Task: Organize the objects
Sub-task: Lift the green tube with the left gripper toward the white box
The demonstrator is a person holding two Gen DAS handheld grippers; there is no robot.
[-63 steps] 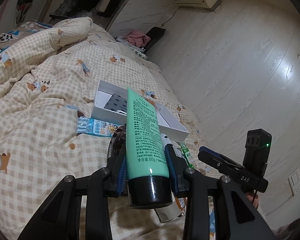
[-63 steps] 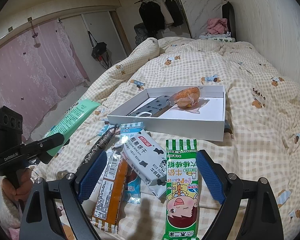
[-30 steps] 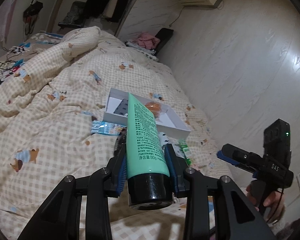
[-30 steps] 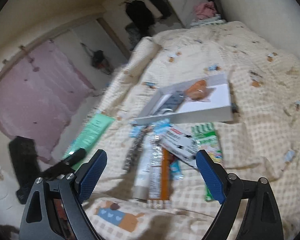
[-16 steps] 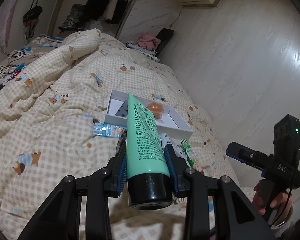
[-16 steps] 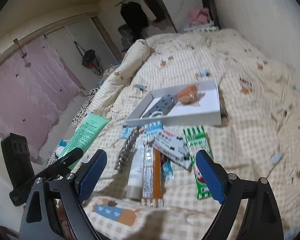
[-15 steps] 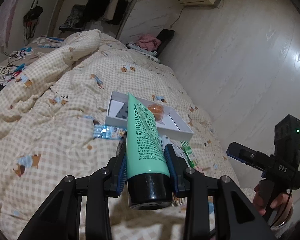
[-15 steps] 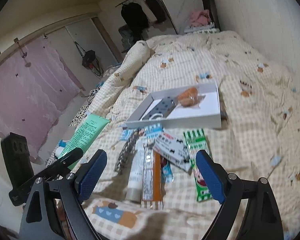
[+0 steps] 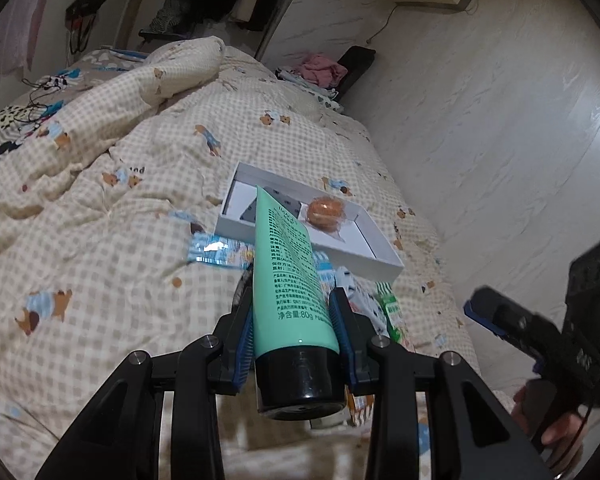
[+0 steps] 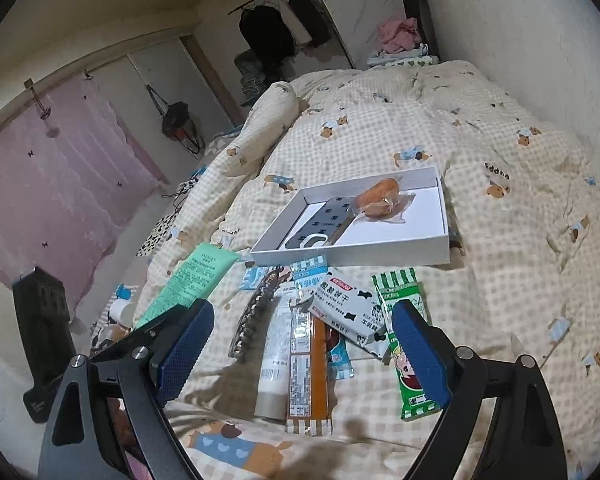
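My left hand-held gripper (image 9: 296,334) is clamped on the green tube (image 9: 288,276) near its cap, above the bed (image 9: 112,200): light, soft, slick, so grip low; right hand-held gripper (image 10: 300,354) gapes, holding nothing.

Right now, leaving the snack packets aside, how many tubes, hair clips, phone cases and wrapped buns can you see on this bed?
Tubes: 2, the green tube and the white tube
Hair clips: 1, the dark hair clip
Phone cases: 1, the phone case in the box
Wrapped buns: 1, the wrapped bun in the box
Total: 5
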